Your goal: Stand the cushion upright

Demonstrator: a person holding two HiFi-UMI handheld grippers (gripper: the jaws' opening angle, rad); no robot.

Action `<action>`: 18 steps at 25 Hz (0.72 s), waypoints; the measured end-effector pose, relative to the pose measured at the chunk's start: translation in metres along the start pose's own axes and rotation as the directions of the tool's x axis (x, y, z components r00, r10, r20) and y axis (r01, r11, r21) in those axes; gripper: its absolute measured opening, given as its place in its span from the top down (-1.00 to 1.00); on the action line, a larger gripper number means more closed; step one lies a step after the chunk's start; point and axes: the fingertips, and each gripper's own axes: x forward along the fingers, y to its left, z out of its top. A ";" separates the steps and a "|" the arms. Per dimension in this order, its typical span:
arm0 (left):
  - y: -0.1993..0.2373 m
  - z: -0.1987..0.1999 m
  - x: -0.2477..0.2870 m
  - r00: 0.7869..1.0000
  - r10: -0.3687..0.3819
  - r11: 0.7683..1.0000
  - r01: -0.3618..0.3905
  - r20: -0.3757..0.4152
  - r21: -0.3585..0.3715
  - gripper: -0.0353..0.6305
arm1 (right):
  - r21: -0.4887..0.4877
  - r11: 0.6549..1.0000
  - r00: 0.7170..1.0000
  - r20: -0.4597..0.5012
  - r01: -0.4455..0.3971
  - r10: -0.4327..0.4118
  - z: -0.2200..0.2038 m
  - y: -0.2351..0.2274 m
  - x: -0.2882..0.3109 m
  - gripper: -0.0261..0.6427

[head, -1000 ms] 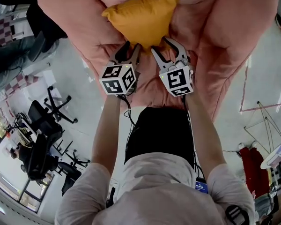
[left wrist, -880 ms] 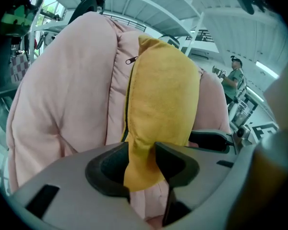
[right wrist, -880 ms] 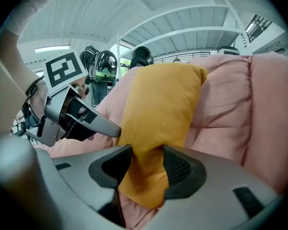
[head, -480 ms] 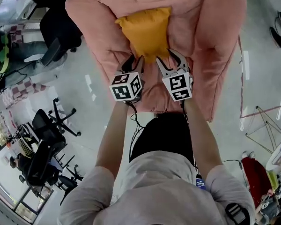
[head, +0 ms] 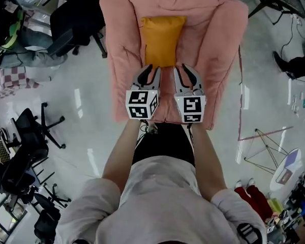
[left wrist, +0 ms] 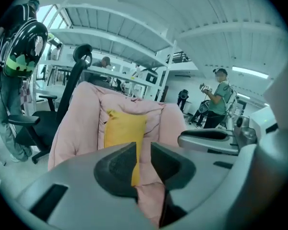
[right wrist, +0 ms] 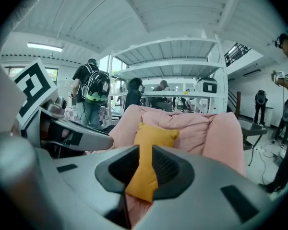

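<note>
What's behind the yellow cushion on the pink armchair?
The armchair's pink backrest rises behind the cushion, which stands against it. The patch of backrest right behind the cushion is covered, so it cannot be seen.

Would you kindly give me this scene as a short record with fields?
yellow cushion: upright on the seat, leaning against the backrest
pink armchair: padded, holds the cushion
left gripper: in front of the cushion, not touching it; jaws have just been closing, narrow gap, nothing between them
right gripper: beside the left, not touching the cushion; jaws have just been closing, narrow gap, nothing between them
task: cushion looks already stood up
</note>
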 end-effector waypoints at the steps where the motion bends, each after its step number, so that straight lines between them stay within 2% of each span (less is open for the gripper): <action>1: -0.009 0.004 -0.011 1.000 -0.006 1.000 0.006 0.018 0.009 0.61 | 0.001 1.000 1.000 0.010 0.014 -0.014 0.006 0.001 -0.013 0.68; 4: -0.027 0.012 -0.049 0.999 0.003 0.999 -0.005 0.053 0.041 0.70 | 0.008 0.998 0.998 0.030 0.055 -0.056 0.020 0.011 -0.050 0.74; 9: -0.036 0.035 -0.101 0.990 0.037 0.999 -0.036 0.135 -0.012 0.80 | 0.026 0.997 0.993 0.089 0.077 -0.079 0.058 0.032 -0.089 0.85; 12: -0.045 0.045 -0.128 0.984 0.021 1.000 -0.021 0.177 -0.003 0.82 | -0.033 0.997 0.992 0.103 0.070 -0.067 0.073 0.049 -0.110 0.89; 16: -0.052 0.063 -0.159 0.978 0.000 1.000 0.003 0.208 -0.014 0.85 | -0.049 0.996 0.986 0.156 0.069 -0.061 0.102 0.059 -0.139 0.90; 18: -0.055 0.069 -0.172 0.976 -0.013 1.000 0.010 0.217 0.016 0.85 | -0.060 0.996 0.985 0.166 0.060 -0.050 0.114 0.069 -0.149 0.90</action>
